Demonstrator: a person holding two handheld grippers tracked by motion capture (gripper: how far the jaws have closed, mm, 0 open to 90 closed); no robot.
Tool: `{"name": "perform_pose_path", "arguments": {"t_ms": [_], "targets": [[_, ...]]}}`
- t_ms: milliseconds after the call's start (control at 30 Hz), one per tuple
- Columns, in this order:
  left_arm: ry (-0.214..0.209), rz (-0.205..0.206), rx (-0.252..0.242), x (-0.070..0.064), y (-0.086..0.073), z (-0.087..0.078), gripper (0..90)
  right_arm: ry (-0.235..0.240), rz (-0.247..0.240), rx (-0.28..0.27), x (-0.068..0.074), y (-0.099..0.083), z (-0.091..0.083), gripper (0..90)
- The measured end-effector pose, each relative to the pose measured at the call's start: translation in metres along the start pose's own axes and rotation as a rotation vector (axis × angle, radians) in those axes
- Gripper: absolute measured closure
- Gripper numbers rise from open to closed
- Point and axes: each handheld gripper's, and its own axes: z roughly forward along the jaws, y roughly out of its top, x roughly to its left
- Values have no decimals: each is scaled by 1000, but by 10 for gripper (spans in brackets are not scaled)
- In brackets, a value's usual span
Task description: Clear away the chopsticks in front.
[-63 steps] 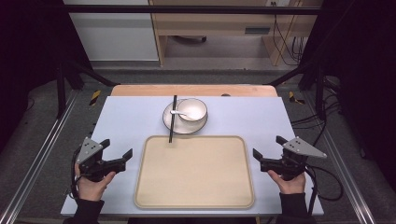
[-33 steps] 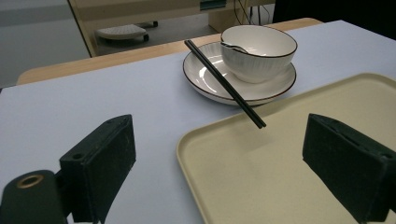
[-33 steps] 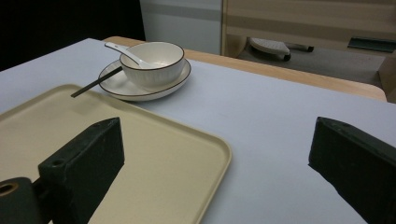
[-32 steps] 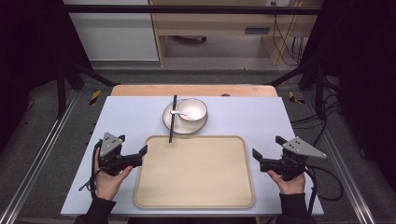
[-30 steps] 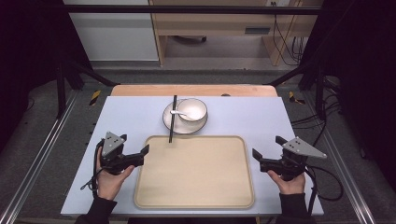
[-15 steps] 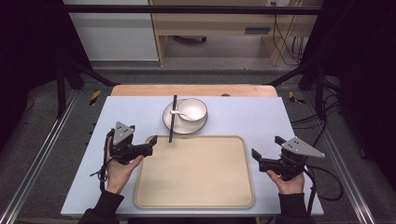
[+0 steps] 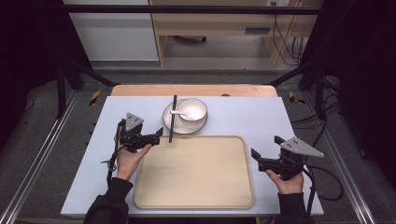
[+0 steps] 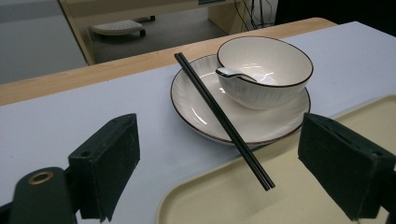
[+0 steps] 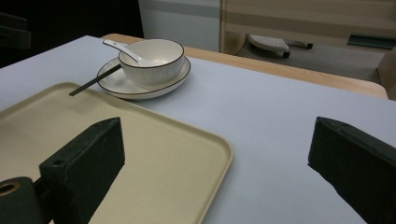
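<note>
A white bowl (image 7: 192, 109) holding a white spoon (image 7: 177, 112) stands on a dark-rimmed plate (image 7: 184, 126) at the table's far middle. A pair of black chopsticks (image 7: 172, 119) lies across the plate's left side, its near tips over the far rim of a beige tray (image 7: 194, 177). My left gripper (image 7: 158, 136) is open just left of those tips, and in the left gripper view the chopsticks (image 8: 219, 116) end between its wide-apart jaws. My right gripper (image 7: 264, 145) is open at the tray's right edge, holding nothing.
The pale blue table top (image 7: 243, 116) has bare room on both sides of the plate. A wooden strip (image 7: 140, 90) runs along its far edge. Dark frame bars and cables stand beyond the table's right side.
My left gripper has moved forward and to the right, from the table's left side up to the near ends of the chopsticks. The right gripper has stayed put.
</note>
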Motion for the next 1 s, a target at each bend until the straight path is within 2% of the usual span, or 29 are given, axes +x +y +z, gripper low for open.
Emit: {"name": "perform_pose_path", "arguments": {"t_ms": [233, 300, 333, 367, 533, 667, 800, 900, 1000], "targets": [[-1, 26, 39, -4, 9, 25, 132, 0, -1, 3, 1, 0, 1, 38], [2, 27, 39, -4, 9, 28, 133, 0, 0, 3, 0, 0, 1, 38], [4, 37, 60, -4, 9, 34, 135, 2, -1, 2, 0, 0, 1, 39], [4, 37, 60, -4, 9, 34, 136, 3, 1, 3, 0, 0, 1, 39], [9, 38, 101, -2, 5, 55, 170, 4, 0, 3, 0, 0, 2, 39], [17, 37, 121, -1, 5, 65, 212, 6, 3, 4, 0, 0, 2, 39], [19, 48, 139, -1, 8, 71, 212, 4, 2, 8, 0, 0, 3, 39], [28, 61, 175, 0, 11, 81, 226, 6, 2, 7, 0, 0, 3, 40], [18, 58, 178, 0, 10, 84, 256, 6, 2, 4, 0, 0, 2, 40]]}}
